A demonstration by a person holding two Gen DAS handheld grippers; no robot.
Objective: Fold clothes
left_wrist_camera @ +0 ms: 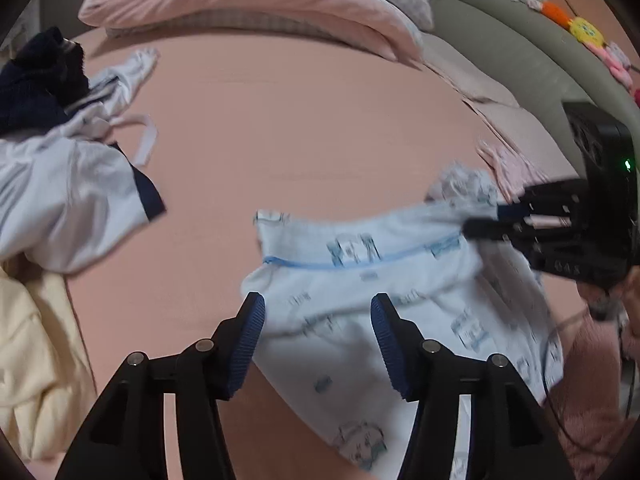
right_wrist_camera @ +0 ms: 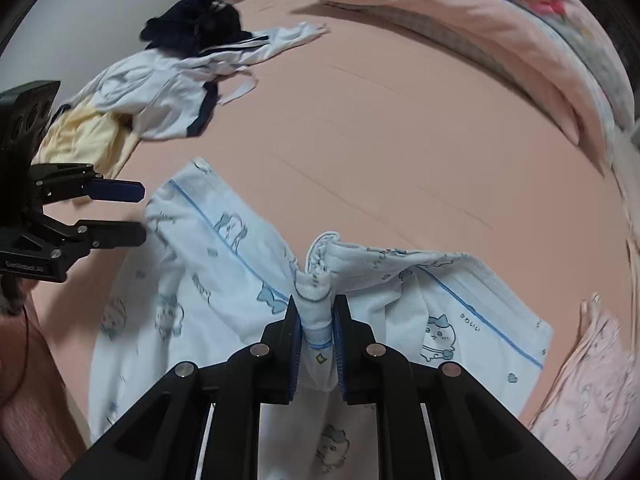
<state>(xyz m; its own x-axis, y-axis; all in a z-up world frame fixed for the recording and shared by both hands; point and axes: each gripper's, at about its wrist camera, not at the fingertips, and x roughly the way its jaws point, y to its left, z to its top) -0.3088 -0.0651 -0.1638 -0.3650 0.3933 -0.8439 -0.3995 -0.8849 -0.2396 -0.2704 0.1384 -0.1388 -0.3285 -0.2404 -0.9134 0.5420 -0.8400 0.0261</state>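
The light-blue printed pyjama garment (right_wrist_camera: 224, 264) lies on the near part of the pink bed sheet (right_wrist_camera: 380, 128), partly bunched, with a blue piping line running across it. The right gripper (right_wrist_camera: 317, 320) is closed on a gathered, elastic-looking edge of it, and the cloth is squeezed into a thick roll between the jaws. The left gripper (left_wrist_camera: 318, 324) hovers over the left part of the same garment with its jaws wide apart and holds nothing.

The fabric looks thin, soft and light. I judge it will sag and wrinkle, not keep a shape, so two holds well apart on one hem would keep it flat. The free corner at the far left (right_wrist_camera: 196, 166) seems a good place to grasp.

A white shirt with navy trim (right_wrist_camera: 160, 108), a dark garment (right_wrist_camera: 196, 20) and a cream one (right_wrist_camera: 88, 136) lie unfolded at the far left.
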